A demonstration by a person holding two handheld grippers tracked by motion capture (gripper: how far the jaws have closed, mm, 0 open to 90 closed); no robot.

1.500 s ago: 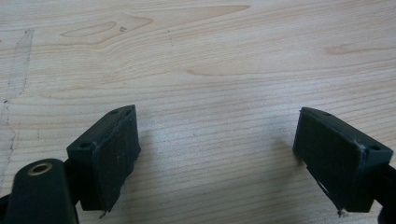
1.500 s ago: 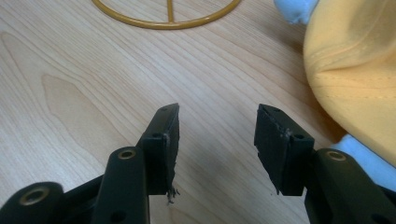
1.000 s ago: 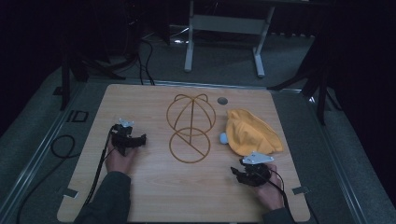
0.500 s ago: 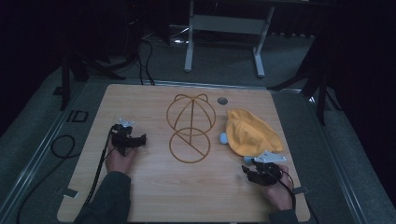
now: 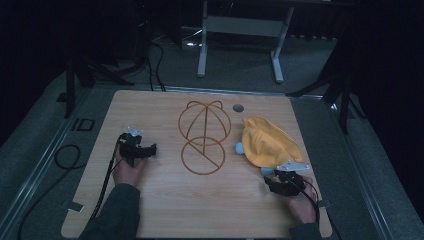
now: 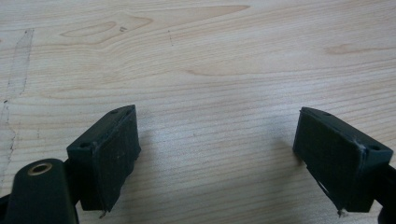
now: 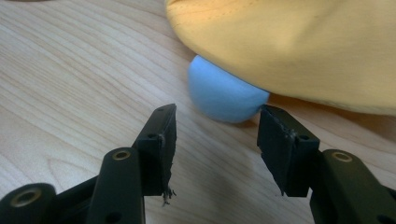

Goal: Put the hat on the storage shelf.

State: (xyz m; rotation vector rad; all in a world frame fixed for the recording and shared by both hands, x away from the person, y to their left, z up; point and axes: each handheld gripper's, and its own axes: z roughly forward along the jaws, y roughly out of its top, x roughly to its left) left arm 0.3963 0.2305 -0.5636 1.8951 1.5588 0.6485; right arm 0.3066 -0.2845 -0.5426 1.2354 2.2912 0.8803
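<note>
A yellow cloth cap (image 5: 267,142) lies on the right half of the wooden table (image 5: 160,110). Light blue rounded pieces (image 5: 239,148) poke out from under its edge. Beside it in the middle lies a brown wire frame (image 5: 204,135) of looped hoops. My right gripper (image 5: 272,181) sits at the cap's near edge. In the right gripper view the right gripper (image 7: 215,140) is open, and a blue piece (image 7: 224,95) under the yellow cloth (image 7: 289,42) lies just beyond its tips, untouched. My left gripper (image 5: 149,149) rests at the left, open over bare wood (image 6: 215,70), its own view showing the left gripper (image 6: 219,154) empty.
A small round hole (image 5: 238,107) sits in the table near the far edge. Black cables (image 5: 65,155) trail off the left side. A metal stand (image 5: 240,30) rises on the floor behind the table.
My right gripper has shifted to the right along the cap's near edge. The left gripper has stayed where it was.
</note>
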